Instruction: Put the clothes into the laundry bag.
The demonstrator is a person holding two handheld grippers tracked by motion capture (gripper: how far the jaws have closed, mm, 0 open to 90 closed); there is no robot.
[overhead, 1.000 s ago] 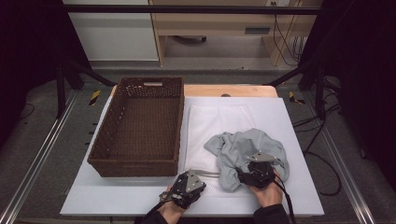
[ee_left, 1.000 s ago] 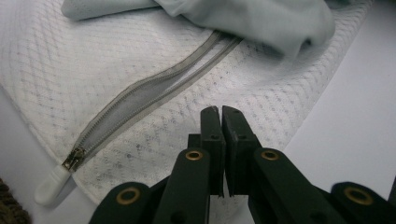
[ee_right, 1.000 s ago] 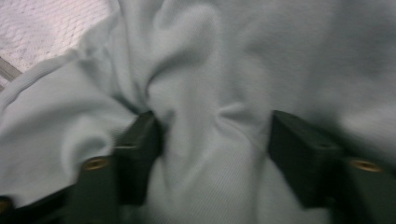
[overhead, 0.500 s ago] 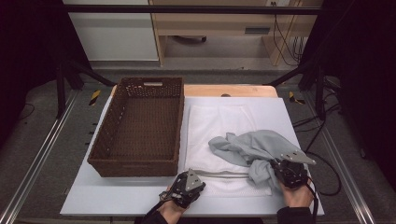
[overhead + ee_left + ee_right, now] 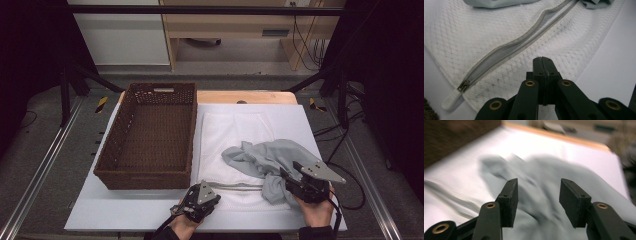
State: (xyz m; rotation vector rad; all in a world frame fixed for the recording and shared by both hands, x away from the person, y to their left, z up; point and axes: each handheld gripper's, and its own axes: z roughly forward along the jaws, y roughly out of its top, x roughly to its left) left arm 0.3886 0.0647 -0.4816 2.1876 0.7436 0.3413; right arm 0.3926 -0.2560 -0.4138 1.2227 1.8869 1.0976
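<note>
— Where's the grey garment [image 5: 270, 159]?
— Crumpled, soft, on the white mesh bag [image 5: 227, 135] beside the woven basket [image 5: 150, 135]; right gripper [image 5: 538, 192] over it, jaws just reopened, parted, empty.
— Left gripper [image 5: 543, 65]?
— Jaws pressed together, empty, near the zipper [image 5: 506, 50].

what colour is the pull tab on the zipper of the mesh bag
White: the zipper pull tab sits at the end of the grey zipper, clearest in the left gripper view.
</note>
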